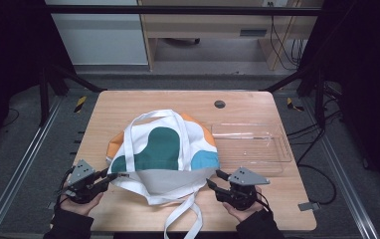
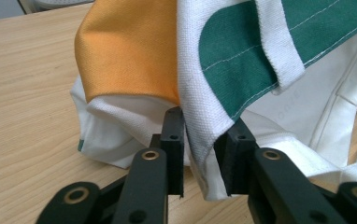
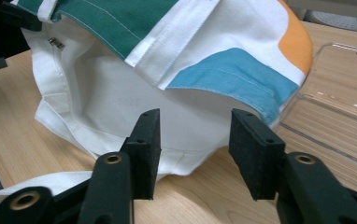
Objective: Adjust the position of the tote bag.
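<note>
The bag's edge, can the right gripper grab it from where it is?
Probably yes. The right gripper is open and aimed at the bag, whose white edge lies just ahead on the table with nothing between.

A light wooden table (image 1: 128,107) with rounded corners sat in front of me, a small dark round grommet (image 1: 220,104) set near its far edge. A white cloth tote bag (image 1: 165,154) with green, orange and blue patches lay across its middle, its long white straps (image 1: 183,216) trailing toward my edge. Just beside the bag, on my right, rested a clear plastic tray (image 1: 250,144), touching the bag's side.
</note>
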Action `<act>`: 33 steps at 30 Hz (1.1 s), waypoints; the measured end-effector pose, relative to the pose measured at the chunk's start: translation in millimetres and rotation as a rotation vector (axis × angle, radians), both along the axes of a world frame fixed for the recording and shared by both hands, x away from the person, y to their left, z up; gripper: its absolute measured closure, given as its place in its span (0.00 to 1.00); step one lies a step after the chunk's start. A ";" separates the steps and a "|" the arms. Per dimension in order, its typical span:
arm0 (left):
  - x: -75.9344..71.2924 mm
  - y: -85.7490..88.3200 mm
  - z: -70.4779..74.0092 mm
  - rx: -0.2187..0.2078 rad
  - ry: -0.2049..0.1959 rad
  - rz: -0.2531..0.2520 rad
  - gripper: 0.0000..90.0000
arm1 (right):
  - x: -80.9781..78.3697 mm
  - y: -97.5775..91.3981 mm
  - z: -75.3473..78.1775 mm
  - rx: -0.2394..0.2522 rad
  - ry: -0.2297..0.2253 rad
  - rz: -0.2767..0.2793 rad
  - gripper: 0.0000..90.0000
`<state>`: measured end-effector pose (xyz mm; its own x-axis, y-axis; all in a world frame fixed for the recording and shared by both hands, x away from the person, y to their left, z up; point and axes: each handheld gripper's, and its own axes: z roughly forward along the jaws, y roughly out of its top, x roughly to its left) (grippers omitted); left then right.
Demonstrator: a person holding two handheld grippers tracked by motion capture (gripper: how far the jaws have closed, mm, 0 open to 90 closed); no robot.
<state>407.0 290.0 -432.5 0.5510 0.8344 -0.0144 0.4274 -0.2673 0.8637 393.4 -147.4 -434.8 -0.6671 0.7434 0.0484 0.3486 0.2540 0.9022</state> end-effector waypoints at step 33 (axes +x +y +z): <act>-0.5 -1.0 1.7 -0.007 -0.013 0.013 0.95 | 16.5 90.5 -16.3 -0.021 0.018 0.098 1.00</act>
<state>406.6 289.1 -430.8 0.5400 0.8416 -0.0130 0.4194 -0.2557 0.8710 409.9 -56.8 -451.1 -0.7357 0.6758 0.0459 0.3371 0.3066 0.8901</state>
